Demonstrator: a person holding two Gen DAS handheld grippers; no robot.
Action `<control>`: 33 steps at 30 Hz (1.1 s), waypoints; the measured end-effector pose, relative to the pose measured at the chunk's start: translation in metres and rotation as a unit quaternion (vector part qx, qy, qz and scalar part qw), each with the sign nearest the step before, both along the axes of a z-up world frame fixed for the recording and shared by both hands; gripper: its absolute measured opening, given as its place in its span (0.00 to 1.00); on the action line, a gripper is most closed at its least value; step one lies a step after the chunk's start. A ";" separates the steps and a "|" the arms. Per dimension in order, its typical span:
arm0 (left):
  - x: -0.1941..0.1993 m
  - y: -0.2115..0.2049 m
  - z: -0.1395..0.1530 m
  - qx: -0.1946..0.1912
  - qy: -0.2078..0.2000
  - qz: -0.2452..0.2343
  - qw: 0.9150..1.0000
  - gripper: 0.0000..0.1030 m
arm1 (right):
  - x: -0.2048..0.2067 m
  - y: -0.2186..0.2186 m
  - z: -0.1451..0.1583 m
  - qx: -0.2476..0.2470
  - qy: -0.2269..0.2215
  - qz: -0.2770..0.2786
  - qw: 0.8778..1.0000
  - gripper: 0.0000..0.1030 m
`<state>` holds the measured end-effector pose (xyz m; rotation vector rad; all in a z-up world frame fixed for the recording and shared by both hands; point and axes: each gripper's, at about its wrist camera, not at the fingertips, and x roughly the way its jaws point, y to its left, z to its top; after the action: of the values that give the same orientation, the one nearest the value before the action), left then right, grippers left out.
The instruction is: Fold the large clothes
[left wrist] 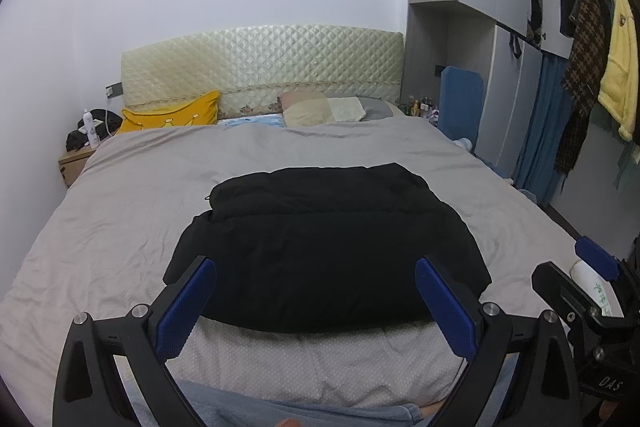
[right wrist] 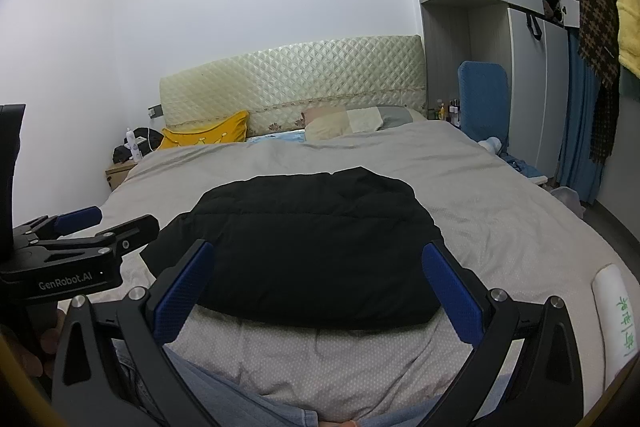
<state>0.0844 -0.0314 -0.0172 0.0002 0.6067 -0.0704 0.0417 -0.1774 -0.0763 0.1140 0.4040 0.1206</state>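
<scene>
Two wide-open jaws frame the left wrist view: the left gripper (left wrist: 316,291) hangs empty above the near edge of a black puffer jacket (left wrist: 320,239), which lies folded into a thick bundle on the grey bedspread (left wrist: 120,187). Over to the right wrist view, and the right gripper (right wrist: 318,287) also gapes wide, holding nothing. The jacket looks soft, light and springy, likely slippery-shelled; pinching a doubled edge at the near corners seems safest.
</scene>
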 end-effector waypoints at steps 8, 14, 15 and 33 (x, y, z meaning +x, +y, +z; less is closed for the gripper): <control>0.000 -0.004 -0.004 0.009 0.002 0.005 1.000 0.98 | 0.001 0.003 -0.002 -0.002 0.004 -0.001 1.000 1.00; 0.000 -0.004 -0.004 0.005 -0.001 0.006 1.000 0.98 | 0.000 0.004 -0.004 -0.004 0.003 -0.004 1.000 1.00; 0.000 -0.004 -0.005 0.005 0.000 0.005 1.000 0.98 | 0.000 0.004 -0.004 -0.004 0.004 -0.004 1.000 1.00; -0.003 -0.001 -0.001 0.001 0.002 -0.001 1.000 0.98 | -0.003 0.006 -0.004 -0.008 0.002 -0.006 1.000 1.00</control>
<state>0.0816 -0.0328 -0.0187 0.0019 0.6116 -0.0710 0.0387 -0.1716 -0.0803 0.1011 0.4079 0.1056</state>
